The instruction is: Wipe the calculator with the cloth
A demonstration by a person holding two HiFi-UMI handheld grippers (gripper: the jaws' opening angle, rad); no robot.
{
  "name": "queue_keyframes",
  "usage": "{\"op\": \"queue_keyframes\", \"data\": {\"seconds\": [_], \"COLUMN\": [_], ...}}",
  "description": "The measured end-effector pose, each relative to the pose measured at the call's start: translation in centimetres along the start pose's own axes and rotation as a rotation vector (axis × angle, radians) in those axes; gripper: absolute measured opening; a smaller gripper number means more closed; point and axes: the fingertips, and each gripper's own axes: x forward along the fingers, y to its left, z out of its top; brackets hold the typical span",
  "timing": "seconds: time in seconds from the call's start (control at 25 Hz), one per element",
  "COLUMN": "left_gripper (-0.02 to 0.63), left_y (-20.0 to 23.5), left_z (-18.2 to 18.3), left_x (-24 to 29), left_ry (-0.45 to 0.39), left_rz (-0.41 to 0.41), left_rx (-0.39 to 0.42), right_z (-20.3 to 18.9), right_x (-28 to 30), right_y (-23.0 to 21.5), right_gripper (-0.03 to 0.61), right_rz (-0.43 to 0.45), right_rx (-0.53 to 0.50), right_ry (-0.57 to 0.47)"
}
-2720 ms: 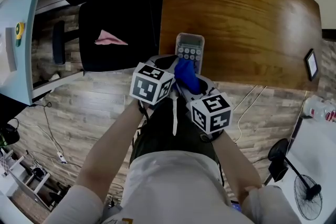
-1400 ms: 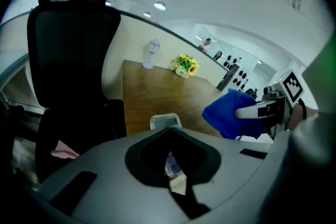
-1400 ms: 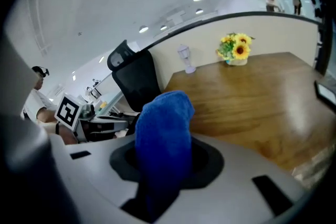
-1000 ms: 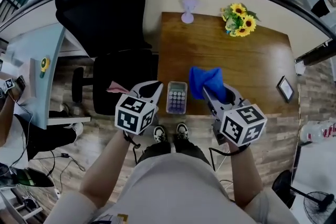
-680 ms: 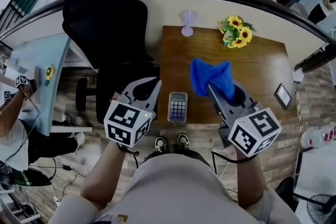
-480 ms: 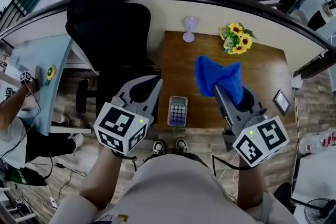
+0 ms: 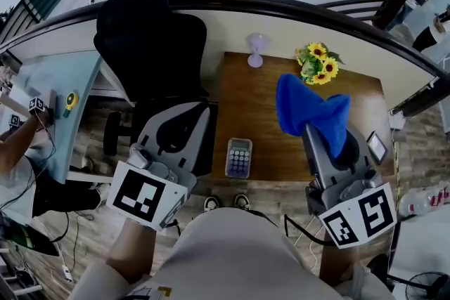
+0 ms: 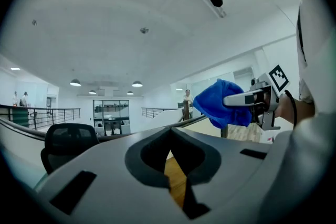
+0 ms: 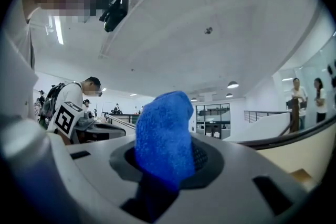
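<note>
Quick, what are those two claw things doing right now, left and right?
Left gripper: jaws closed, nothing between them.
Right gripper: jaws closed on the blue cloth.

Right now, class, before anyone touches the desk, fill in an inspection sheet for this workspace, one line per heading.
Surface: brown wooden table, set against a curved wall.
Job's things: calculator lies flat near the table's front edge; blue cloth is held up in the air, off the calculator.
Clutter: sunflowers and a small pale stand at the back; a small frame at the right edge.
Claws: left claw shut, nothing in it; right claw shut on the cloth.
Cables: a dark cord by the right wrist.
Surroundings: black chair left of the table; a person at the next desk.
</note>
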Motion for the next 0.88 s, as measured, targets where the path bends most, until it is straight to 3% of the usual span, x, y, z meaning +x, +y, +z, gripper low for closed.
{"op": "queue_keyframes", "data": {"seconds": [0.44, 0.68, 0.88], "left_gripper": [0.002, 0.002, 0.002], "left_y": [-0.8, -1.1, -0.8], "left_z": [-0.9, -3.5, -3.2], "left_x": [-1.1, -1.1, -1.3], "left_ry": [-0.005, 0.053, 0.06], "left_rz": [0.003, 0.006, 0.012], "left_rx": [0.003, -0.008, -0.012], "right_z": [-1.8, -5.1, -5.2], "right_x": [-0.8, -0.3, 0.1], "right_y": [0.7, 1.7, 1.9], "right_gripper": [0.127, 0.126, 0.126], "right_rz": [0.029, 0.063, 0.075], "right_rx": [0.051, 0.068, 0.087], "right_ry": [0.024, 0.112, 0.117]}}
